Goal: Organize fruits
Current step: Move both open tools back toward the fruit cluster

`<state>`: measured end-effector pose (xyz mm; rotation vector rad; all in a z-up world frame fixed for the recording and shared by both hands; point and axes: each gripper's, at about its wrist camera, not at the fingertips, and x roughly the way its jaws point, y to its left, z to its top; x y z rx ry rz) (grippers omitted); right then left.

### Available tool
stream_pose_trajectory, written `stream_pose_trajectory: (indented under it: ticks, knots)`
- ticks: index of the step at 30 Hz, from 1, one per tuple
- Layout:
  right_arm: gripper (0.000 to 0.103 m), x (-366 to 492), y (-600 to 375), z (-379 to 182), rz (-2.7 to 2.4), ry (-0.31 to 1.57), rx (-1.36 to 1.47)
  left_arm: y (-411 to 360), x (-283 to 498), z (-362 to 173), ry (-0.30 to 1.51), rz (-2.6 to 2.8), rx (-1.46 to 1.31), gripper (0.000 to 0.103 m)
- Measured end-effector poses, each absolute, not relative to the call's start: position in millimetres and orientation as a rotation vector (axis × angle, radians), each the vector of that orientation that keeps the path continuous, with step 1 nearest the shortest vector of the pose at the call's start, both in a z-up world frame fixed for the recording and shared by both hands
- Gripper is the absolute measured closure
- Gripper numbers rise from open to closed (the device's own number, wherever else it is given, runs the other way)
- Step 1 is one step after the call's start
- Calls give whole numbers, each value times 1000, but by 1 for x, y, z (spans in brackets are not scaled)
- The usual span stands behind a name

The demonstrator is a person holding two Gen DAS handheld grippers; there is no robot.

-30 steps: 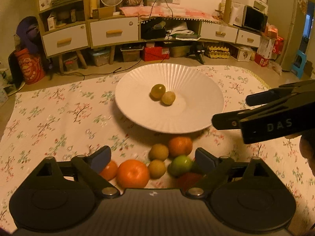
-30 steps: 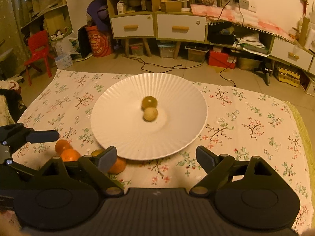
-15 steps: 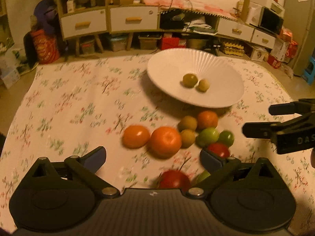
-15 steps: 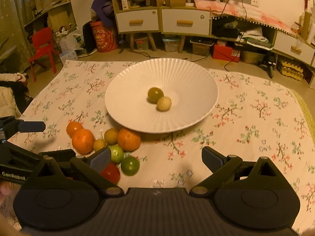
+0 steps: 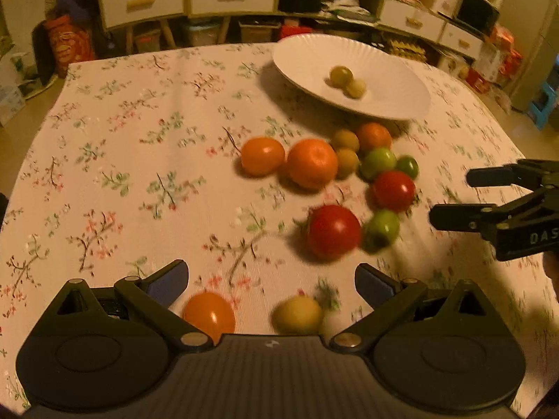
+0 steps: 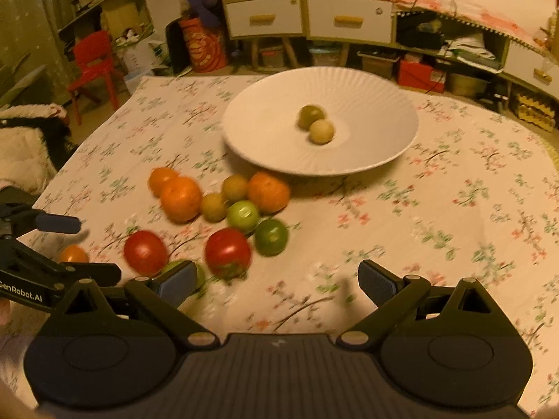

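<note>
Both tools pulled back, wide apart; more fruit visible.

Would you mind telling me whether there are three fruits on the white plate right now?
No, the white plate holds only two: a green fruit and a pale yellow fruit touching it.

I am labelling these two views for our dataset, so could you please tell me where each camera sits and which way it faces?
Left wrist: on the left gripper, low over the floral cloth, facing the white plate; its own open fingers show, with the right gripper at the right edge.
Right wrist: on the right gripper, facing the plate and cabinets; the left gripper shows at left.
Shared: plate, its two small fruits, the loose fruit cluster.
</note>
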<state>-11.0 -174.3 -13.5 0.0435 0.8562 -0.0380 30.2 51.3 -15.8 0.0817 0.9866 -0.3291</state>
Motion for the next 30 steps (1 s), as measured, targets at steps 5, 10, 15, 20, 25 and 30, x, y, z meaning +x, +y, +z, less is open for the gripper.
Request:
stream_pose_trajectory:
  ticks: [5,10,15,20,25,30]
  knots:
    - [5,-16,-162,-24,-1,875,34,53,20,-17,995,-347,112,6]
    - [6,-16,-156,-29,33,880,34,53,15,-18,1003,-363,132,7]
    - [12,-20,-147,-33,91,865,29,57,13,-20,1027,-382,155,9]
    - [26,-21,-140,-33,169,854,29,61,14,-23,1057,-398,185,20]
    - [29,-20,-137,-33,195,831,21,69,16,-21,1082,-405,210,33]
    - [40,-15,-135,-35,202,815,11,78,20,-20,1085,-382,223,49]
